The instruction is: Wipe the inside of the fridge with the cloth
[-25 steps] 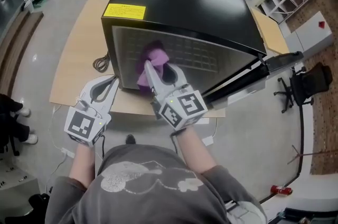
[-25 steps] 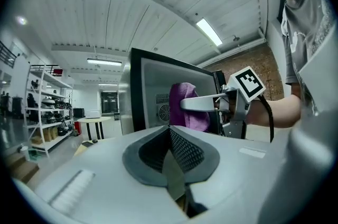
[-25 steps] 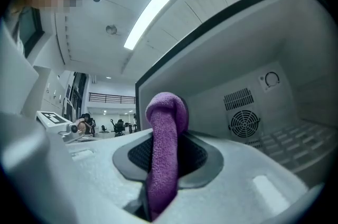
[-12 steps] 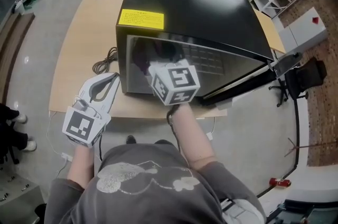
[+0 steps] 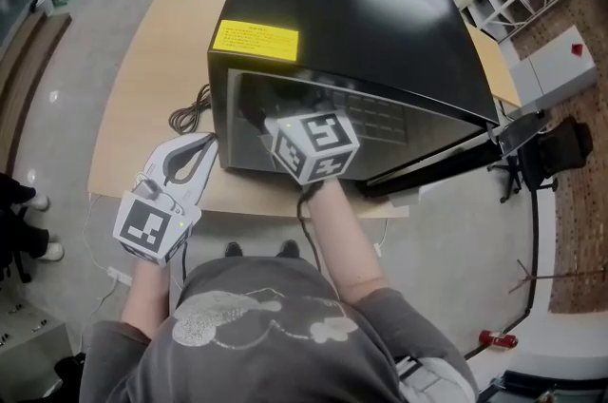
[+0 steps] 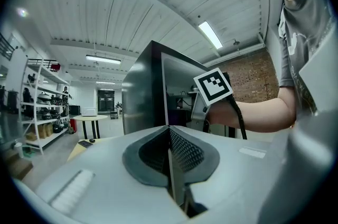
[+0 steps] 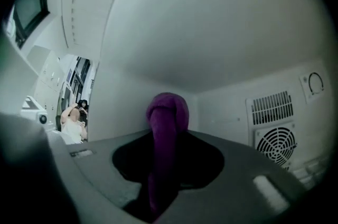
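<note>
A black mini fridge stands on a wooden table with its door swung open to the right. My right gripper reaches into the opening; in the head view only its marker cube and the forearm show. In the right gripper view, my right gripper is shut on a purple cloth that bulges past the tips, inside the white fridge interior. My left gripper hangs shut and empty outside the fridge's front left corner.
A fan grille and a slotted vent sit on the fridge's back wall to the right of the cloth. A coiled power cable lies on the table left of the fridge. An office chair stands beyond the door.
My right gripper has carried the purple cloth from the fridge's opening deeper inside, so the cloth no longer shows in the head view. The left gripper has barely moved.
</note>
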